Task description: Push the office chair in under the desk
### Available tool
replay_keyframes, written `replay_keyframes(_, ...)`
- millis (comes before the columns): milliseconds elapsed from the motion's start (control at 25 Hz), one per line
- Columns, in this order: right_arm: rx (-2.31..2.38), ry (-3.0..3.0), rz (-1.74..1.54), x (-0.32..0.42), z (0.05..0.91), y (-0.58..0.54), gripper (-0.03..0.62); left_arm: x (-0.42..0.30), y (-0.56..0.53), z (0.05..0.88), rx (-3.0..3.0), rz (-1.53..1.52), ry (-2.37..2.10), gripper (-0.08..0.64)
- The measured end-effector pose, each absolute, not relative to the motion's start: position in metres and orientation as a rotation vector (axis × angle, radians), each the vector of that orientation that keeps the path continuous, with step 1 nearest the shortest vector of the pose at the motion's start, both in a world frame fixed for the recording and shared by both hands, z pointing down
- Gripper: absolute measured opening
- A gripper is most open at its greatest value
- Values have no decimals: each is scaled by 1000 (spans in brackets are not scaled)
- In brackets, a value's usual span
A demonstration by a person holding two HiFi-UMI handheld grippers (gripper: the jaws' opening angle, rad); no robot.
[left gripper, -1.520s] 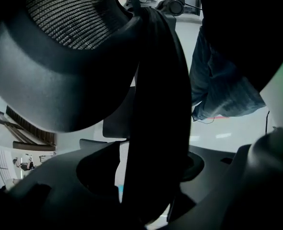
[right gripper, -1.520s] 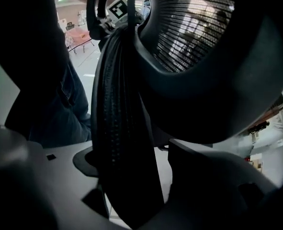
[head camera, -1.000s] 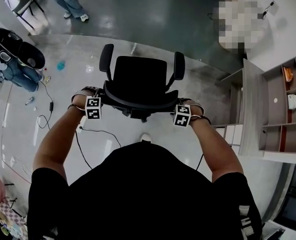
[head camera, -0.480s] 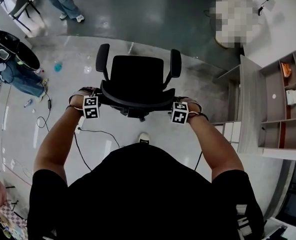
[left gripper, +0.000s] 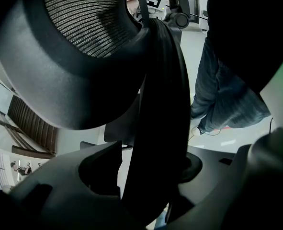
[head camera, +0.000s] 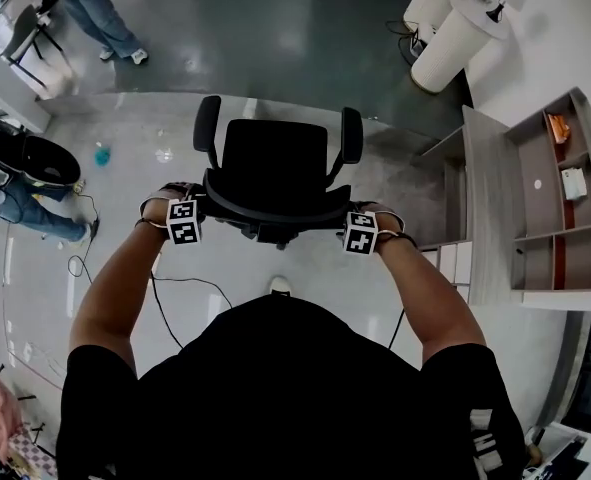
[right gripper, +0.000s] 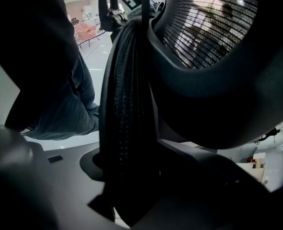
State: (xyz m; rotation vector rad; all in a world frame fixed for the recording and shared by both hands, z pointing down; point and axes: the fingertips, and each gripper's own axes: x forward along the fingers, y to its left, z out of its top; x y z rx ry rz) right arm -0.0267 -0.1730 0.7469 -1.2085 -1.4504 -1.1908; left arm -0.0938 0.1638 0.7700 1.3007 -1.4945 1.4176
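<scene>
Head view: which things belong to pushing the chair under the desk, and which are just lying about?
Belongs to the job:
office chair; desk at right; left gripper and right gripper, each clamped on the chair's backrest rim.

Lying about:
black cable; small blue object; white pedestal.

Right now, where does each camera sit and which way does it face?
Head view: on the person's head, facing steeply down at office chair and desk; arms, torso, left tool, right tool show.
Left gripper view: on the left tool, looking along its jaws clamped on the backrest; jeans show.
Right gripper view: same on the right tool, mirrored.
Shared: both gripper views show backrest, jeans.
</scene>
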Motion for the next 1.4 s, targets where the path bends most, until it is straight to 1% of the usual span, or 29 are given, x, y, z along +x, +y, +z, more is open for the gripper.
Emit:
replay_keyframes(240,-1173,-1466,-1163,-38,745,-211,230,-120,121,770,1351,1414,-1475,261)
replay_keyframes(720,-1046,-1509,-1073,-29,742,-288,225,-158,25,766,1511,1475,-1438,255)
replay_keyframes(1000,-920,-1564,-963,-25,739,-297,225,-205,-12,756,1673,1595,-1392,250)
replay_keyframes(1400,-655,-1639,-752,-34,742,-270,225,-286,-45,762,1928,1703,-1123,245)
